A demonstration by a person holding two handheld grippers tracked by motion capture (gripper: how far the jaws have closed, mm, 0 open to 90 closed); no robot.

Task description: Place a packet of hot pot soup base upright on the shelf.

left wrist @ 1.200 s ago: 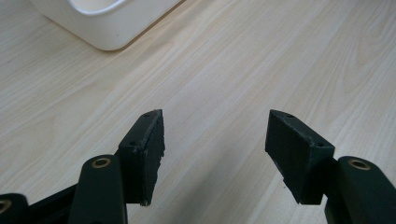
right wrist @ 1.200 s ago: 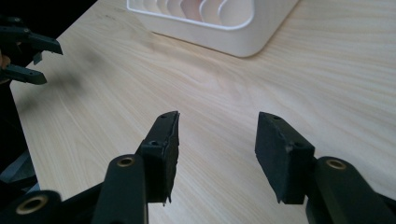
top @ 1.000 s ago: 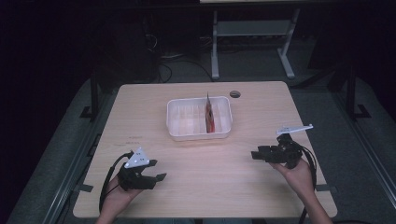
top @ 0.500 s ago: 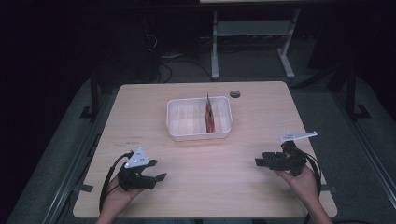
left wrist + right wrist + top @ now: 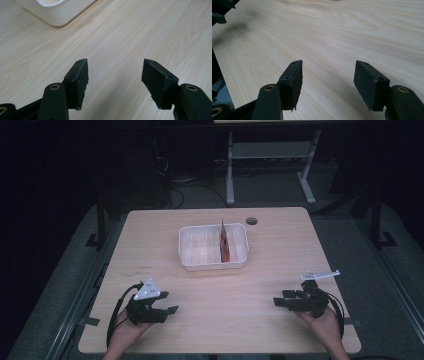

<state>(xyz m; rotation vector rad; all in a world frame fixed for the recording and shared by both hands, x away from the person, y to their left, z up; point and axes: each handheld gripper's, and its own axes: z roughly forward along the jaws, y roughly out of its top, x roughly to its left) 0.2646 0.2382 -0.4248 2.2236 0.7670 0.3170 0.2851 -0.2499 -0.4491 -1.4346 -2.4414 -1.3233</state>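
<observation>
Beside left tongs (image 5: 114, 72), white tray (image 5: 56, 12).

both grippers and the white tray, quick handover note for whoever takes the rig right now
Left gripper: open, holds nothing, low over the near left of the table.
Right gripper: open, holds nothing, low over the near right of the table.
White tray: at the middle of the far half of the table, apart from both grippers. A thin red and dark piece stands upright in its right part; what it is cannot be told.
Done: judging from how things lie, that piece is already in the tray.
Left: cannot tell from these pictures; neither gripper is reaching for anything.
</observation>
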